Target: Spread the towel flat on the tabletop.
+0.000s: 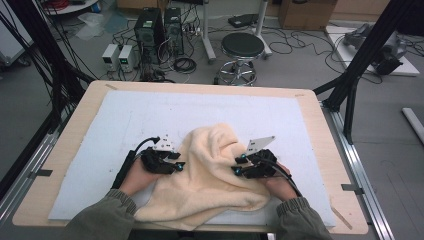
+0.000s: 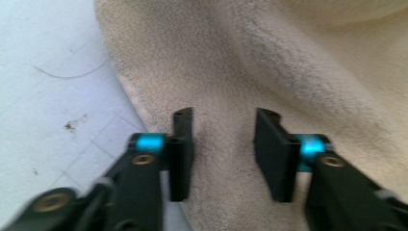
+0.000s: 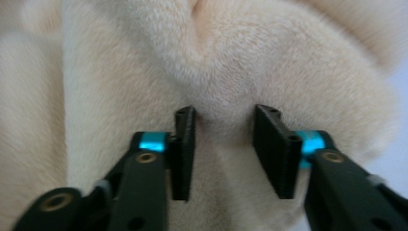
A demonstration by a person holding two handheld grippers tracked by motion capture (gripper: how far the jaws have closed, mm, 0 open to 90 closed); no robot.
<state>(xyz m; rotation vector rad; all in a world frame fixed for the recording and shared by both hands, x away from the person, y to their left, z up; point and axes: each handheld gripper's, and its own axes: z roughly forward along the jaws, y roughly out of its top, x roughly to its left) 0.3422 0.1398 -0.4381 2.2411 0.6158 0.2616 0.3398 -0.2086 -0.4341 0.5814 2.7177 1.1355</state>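
Lying bunched on the white mat [image 1: 125, 120], the cream towel [image 1: 210, 180] is sitting near the front edge of the wooden table [image 1: 320, 125], its lower hem reaching almost to that edge between the person's sleeves. The mat is staying bare to the left, to the right and across the whole far half.

The left gripper [image 1: 177, 165] is meeting the towel's left border, jaws apart and gripping nothing; the left gripper view is showing the cloth's edge [image 2: 125, 91] running just beside the left finger [image 2: 182, 154], with marked mat beyond.

The right gripper [image 1: 237, 166] is pressing into the towel's right flank, released too. The right gripper view is showing a raised fold [image 3: 226, 86] sitting loose between the separated fingers [image 3: 274, 149].
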